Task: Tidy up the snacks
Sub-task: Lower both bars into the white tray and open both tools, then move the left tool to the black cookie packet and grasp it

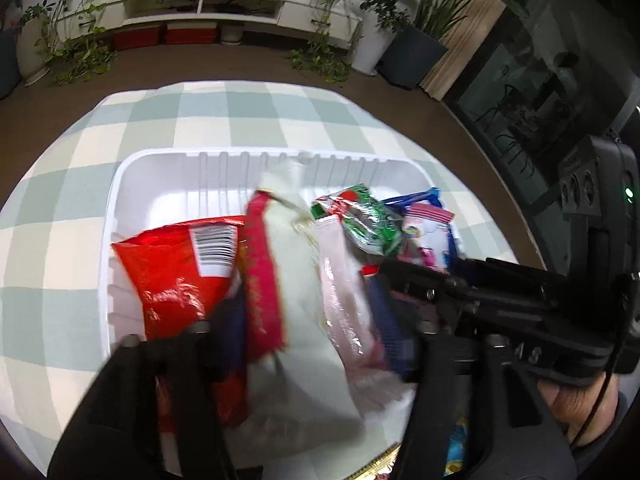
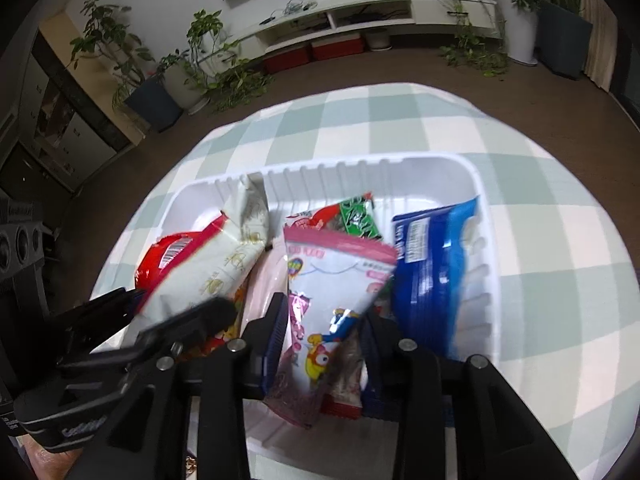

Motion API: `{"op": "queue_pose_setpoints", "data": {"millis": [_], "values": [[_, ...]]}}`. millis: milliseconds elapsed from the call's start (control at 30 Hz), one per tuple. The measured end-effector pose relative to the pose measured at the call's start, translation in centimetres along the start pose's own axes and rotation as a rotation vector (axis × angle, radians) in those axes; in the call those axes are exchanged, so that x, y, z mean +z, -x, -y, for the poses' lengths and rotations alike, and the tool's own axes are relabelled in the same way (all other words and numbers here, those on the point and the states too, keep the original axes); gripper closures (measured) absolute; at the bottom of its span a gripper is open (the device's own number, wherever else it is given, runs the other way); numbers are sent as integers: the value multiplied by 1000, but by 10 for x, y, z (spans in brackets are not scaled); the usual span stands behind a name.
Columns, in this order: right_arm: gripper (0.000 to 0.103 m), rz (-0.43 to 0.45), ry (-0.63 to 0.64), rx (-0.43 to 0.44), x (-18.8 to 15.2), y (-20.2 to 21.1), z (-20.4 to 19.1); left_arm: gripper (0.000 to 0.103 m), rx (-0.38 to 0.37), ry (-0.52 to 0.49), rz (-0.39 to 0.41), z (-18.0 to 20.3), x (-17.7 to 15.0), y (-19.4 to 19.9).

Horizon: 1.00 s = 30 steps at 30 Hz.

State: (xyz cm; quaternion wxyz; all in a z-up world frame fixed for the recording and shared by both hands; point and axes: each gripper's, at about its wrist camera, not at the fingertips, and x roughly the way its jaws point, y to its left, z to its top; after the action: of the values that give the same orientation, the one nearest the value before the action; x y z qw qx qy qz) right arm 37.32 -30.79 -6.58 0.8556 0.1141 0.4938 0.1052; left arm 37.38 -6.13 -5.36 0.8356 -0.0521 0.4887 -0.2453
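Note:
A white plastic tray on the table holds several snack packets. My left gripper is open over the tray's near side, and a blurred cream packet with a red edge stands loose between its fingers. A red bag lies at the left. My right gripper is open around a white-and-pink cartoon packet, with small gaps at the pads. A blue packet leans on the tray's right wall. A green packet lies behind.
The tray sits on a green-and-white checked cloth covering a round table. Brown floor, potted plants and a low white cabinet lie beyond. A hand holds the right gripper close beside the left one.

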Motion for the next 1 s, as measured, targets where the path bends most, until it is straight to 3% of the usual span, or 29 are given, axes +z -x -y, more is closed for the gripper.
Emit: {"op": "queue_pose_setpoints", "data": {"millis": [67,233,467,633,767,933,1000], "values": [[54,19,-1,-4,0,9,2,29,15,-14,8,5,-3,7],[45,59,-3,23,-7,36,2,27,6,-31,42,15,-14,39],[25,149,-56,135,-43,94,0,0,9,-50,121,19,-41,108],[23,190,-83,209,-89,128,-3,0,36,-95,163,12,-76,151],[22,218,-102,224,-131,144,-2,0,103,-127,163,2,-109,173],[23,258,-157,221,-184,148,3,0,145,-95,92,-18,-143,167],[33,279,-180,202,-198,145,7,0,166,-79,39,-24,-152,151]]}}
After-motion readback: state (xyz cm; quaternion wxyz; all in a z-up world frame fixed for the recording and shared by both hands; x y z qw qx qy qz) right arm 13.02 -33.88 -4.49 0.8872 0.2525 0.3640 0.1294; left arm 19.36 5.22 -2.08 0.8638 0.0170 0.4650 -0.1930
